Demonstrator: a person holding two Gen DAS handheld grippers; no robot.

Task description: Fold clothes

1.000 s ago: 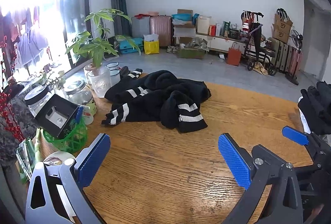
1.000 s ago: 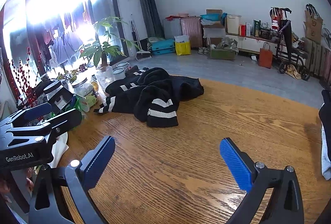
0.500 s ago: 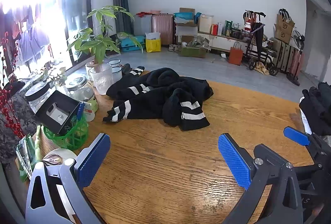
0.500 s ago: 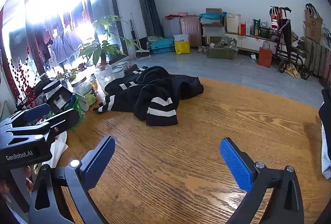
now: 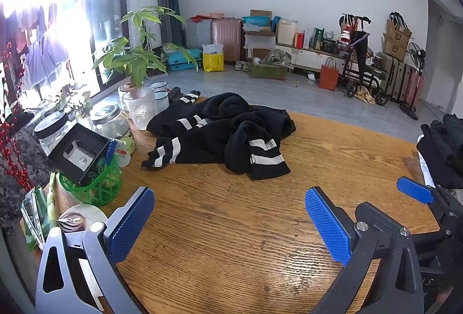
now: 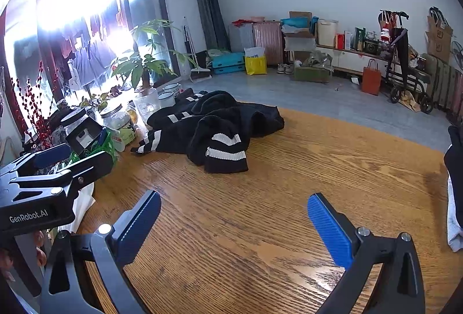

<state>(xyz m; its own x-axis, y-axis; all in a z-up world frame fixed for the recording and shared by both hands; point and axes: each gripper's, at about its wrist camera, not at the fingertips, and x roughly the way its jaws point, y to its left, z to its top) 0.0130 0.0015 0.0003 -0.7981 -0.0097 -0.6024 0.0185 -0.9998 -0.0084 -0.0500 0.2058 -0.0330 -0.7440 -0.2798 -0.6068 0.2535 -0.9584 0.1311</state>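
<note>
Along the left edge of the wooden desk (image 5: 231,227) stand several containers. A green mesh basket (image 5: 95,186) carries a black open box (image 5: 78,153) that leans tilted on its rim; what else lies inside the basket is too small to tell. Behind it are two glass jars: one with a black lid (image 5: 50,130) and one with a metal lid (image 5: 111,122), and their contents are not clear. A ribbed glass vase (image 5: 141,109) holds a green plant (image 5: 136,59), and two white enamel cups (image 5: 160,93) stand just beside the vase.

The black garment with white stripes (image 5: 225,134) lies crumpled on the far part of the desk, near the vase and well apart from both tools. Another pile of dark clothes (image 5: 445,149) sits at the right edge of the desk.

The left hand-held gripper (image 5: 228,221) is spread wide above the bare wood, and its blue pads (image 5: 327,224) hold nothing. The right hand-held gripper (image 6: 234,224) is also spread wide, empty, over the desk, with the garment ahead of it.
</note>
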